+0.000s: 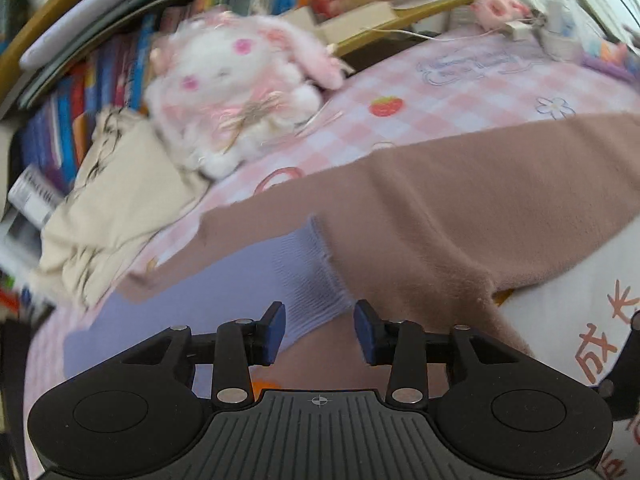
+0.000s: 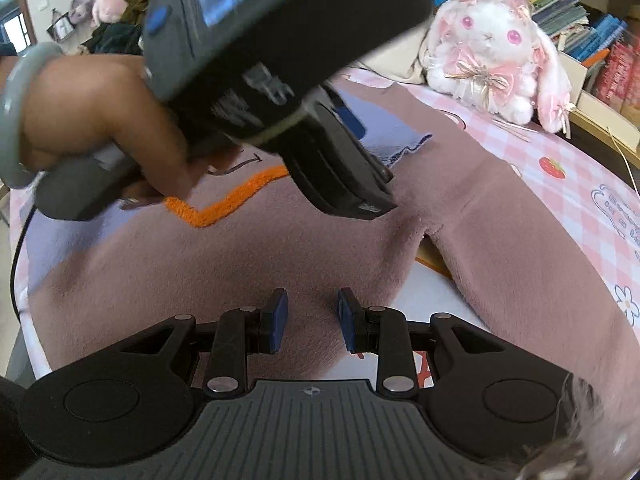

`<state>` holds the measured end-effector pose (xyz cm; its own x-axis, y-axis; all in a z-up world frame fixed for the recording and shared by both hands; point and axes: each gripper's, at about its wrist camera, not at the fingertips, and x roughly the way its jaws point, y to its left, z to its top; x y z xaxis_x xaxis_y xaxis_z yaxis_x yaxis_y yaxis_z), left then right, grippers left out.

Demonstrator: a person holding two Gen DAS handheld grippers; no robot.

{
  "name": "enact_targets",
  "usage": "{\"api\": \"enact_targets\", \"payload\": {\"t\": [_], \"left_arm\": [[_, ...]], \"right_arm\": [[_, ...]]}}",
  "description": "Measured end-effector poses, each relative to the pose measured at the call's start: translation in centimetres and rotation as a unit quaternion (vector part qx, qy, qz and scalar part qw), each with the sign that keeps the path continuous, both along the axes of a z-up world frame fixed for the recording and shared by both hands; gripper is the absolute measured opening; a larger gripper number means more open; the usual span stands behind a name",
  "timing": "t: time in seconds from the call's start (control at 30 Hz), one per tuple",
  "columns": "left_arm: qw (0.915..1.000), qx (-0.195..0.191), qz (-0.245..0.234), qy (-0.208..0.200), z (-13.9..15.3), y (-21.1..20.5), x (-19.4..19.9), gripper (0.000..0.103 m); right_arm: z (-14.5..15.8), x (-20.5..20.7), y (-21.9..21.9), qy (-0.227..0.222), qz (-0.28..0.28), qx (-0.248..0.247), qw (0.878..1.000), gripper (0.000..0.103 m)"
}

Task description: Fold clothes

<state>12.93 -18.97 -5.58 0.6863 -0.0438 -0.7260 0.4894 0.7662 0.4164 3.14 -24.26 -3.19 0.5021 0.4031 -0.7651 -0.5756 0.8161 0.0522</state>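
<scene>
Fleece in a dusty pink-brown, a sweatshirt (image 2: 200, 280) with lavender ribbed cuffs and an orange embroidered line, lies spread over a pink checked cloth (image 1: 440, 92) printed with strawberries and flowers. The left gripper (image 1: 319, 330) hangs low over one lavender cuff (image 1: 308, 276), its blue-padded fingers spread with the cuff's edge showing between them; whether a pad touches the knit cannot be told. The right gripper (image 2: 312, 318) hovers over the body of the garment near the underarm, fingers likewise apart and gripping nothing. In the right wrist view a hand (image 2: 100, 120) wearing a pale green bangle holds the left tool's handle above the orange stitching. A white and pink plush rabbit (image 1: 236, 92) sits on the cloth beyond the sweatshirt, in front of a row of books (image 2: 580, 12), and a cream garment (image 1: 116, 208) lies folded beside it.
</scene>
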Motion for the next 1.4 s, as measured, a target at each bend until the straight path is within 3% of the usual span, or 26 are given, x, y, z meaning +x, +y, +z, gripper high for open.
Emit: {"api": "enact_targets", "payload": {"t": [0.03, 0.07, 0.1, 0.17, 0.3, 0.4, 0.53, 0.63, 0.8, 0.97, 1.1, 1.17, 1.23, 1.3, 1.33, 1.4], "left_arm": [[0.9999, 0.007, -0.004, -0.006, -0.2, -0.2, 0.1, 0.035], [0.9998, 0.015, -0.005, -0.013, -0.4, -0.3, 0.3, 0.025], [0.9997, 0.019, -0.001, -0.013, -0.6, -0.3, 0.7, 0.004], [0.9996, 0.014, 0.013, -0.019, -0.4, 0.6, 1.1, 0.004], [0.9944, -0.053, 0.060, -0.069, 2.7, 5.6, 0.7, 0.004], [0.9793, -0.125, 0.125, -0.099, 6.7, 13.5, 0.3, 0.004], [0.9463, -0.177, 0.235, -0.135, 10.8, 27.2, -1.1, 0.004], [0.9269, -0.163, 0.301, -0.154, 11.7, 36.5, -2.3, 0.004], [0.9225, -0.097, 0.344, -0.146, 9.6, 45.7, -1.8, 0.004], [0.9238, -0.078, 0.355, -0.120, 6.8, 49.4, -0.4, 0.007], [0.9131, -0.047, 0.390, -0.110, 5.6, 50.5, -0.9, 0.023], [0.9157, -0.046, 0.383, -0.114, 5.7, 49.2, -2.9, 0.026], [0.9281, -0.118, 0.345, -0.074, 5.3, 47.3, -5.2, 0.030], [0.9324, -0.199, 0.301, -0.025, 4.9, 45.3, -7.5, 0.033], [0.9307, -0.239, 0.277, -0.001, 4.7, 44.2, -8.6, 0.033], [0.9150, -0.298, 0.267, 0.050, 3.7, 42.7, -9.7, 0.033]], "right_arm": [[0.0, 0.0, 0.0, 0.000, -0.003, 0.001, 1.000, 0.027], [0.0, 0.0, 0.0, 0.000, -0.007, 0.001, 1.000, 0.027], [0.0, 0.0, 0.1, 0.001, -0.011, 0.000, 1.000, 0.027], [0.1, -0.2, 0.2, 0.002, -0.019, -0.003, 1.000, 0.027], [0.2, -0.2, 0.7, 0.005, -0.050, -0.007, 0.999, 0.027], [0.3, -0.3, 1.2, 0.007, -0.085, -0.010, 0.996, 0.027], [0.3, -0.2, 2.1, 0.011, -0.138, -0.019, 0.990, 0.027], [0.3, -0.1, 2.7, 0.016, -0.173, -0.028, 0.984, 0.027], [0.3, 0.2, 3.9, 0.015, -0.208, -0.042, 0.977, 0.027], [0.3, 0.3, 5.1, 0.015, -0.248, -0.062, 0.967, 0.027], [0.3, 0.1, 5.8, 0.017, -0.277, -0.071, 0.958, 0.029], [0.5, -0.3, 6.0, 0.018, -0.292, -0.069, 0.954, 0.030], [0.7, -1.2, 6.0, 0.018, -0.304, -0.064, 0.950, 0.030], [1.0, -2.8, 5.6, 0.019, -0.320, -0.055, 0.946, 0.030], [1.0, -3.5, 5.4, 0.024, -0.329, -0.051, 0.943, 0.030], [0.9, -5.0, 4.9, 0.034, -0.346, -0.042, 0.937, 0.030]]}}
